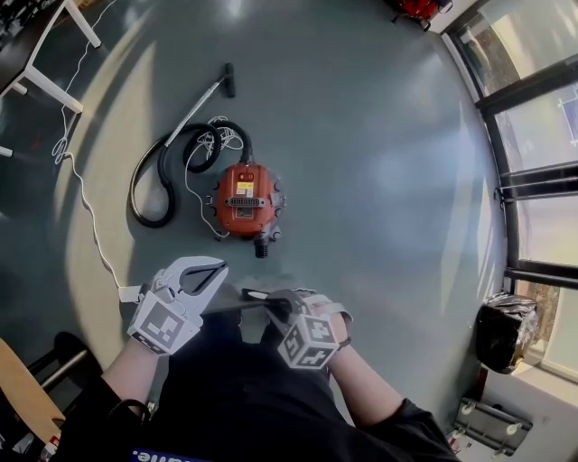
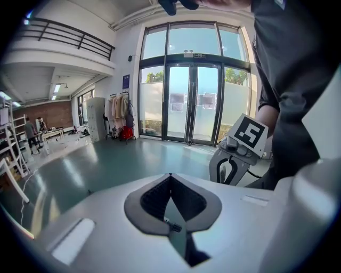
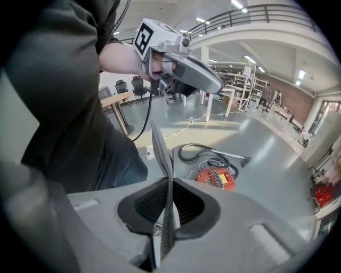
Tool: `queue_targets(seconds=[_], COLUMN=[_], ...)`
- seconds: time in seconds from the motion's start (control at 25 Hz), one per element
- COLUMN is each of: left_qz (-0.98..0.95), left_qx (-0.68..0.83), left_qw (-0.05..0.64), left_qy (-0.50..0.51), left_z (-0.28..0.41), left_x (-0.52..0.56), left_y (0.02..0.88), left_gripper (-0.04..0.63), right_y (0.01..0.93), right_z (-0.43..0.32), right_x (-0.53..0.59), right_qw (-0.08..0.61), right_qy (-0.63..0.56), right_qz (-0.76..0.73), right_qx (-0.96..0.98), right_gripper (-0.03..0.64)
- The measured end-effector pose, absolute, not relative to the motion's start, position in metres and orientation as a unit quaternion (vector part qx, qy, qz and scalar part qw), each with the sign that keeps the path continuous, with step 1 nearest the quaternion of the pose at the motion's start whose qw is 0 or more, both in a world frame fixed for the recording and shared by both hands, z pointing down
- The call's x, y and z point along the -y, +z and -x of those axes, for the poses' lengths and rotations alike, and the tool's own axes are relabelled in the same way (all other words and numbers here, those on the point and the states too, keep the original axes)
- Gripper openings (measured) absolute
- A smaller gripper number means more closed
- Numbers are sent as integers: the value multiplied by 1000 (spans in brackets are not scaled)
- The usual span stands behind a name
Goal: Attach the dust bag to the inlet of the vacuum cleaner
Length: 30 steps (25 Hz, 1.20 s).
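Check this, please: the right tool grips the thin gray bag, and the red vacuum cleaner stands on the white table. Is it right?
One thing is wrong. The red vacuum cleaner stands on the gray floor, not on the white table, as the head view shows. The right tool does grip the thin gray bag.

We count one red vacuum cleaner (image 1: 246,200), with one black hose (image 1: 137,185), one wand (image 1: 199,108) and one white cable (image 1: 88,200). We count one dust bag (image 3: 161,154), one left hand-held gripper (image 1: 217,271) and one right hand-held gripper (image 1: 266,300). We also count one white table (image 1: 54,54) and one black bin (image 1: 504,332).
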<state>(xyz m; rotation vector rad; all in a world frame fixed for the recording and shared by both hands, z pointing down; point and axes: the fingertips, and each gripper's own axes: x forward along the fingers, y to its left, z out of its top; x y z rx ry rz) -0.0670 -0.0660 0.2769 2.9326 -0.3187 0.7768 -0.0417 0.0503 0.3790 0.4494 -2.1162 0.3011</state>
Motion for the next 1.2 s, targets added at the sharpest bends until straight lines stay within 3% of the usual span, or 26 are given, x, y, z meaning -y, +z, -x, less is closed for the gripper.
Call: queue_targets(seconds=[1.2], left_qz=[-955], left_qx=[122], left_qw=[10], left_qy=[270], left_z=[32], left_x=[115], left_y=[442], left_gripper=[18], right_y=[555], right_z=[22], right_x=[-37], right_qw=[447], right_qy=[114], right_qz=[-164], right_qx=[872], right_gripper=[17])
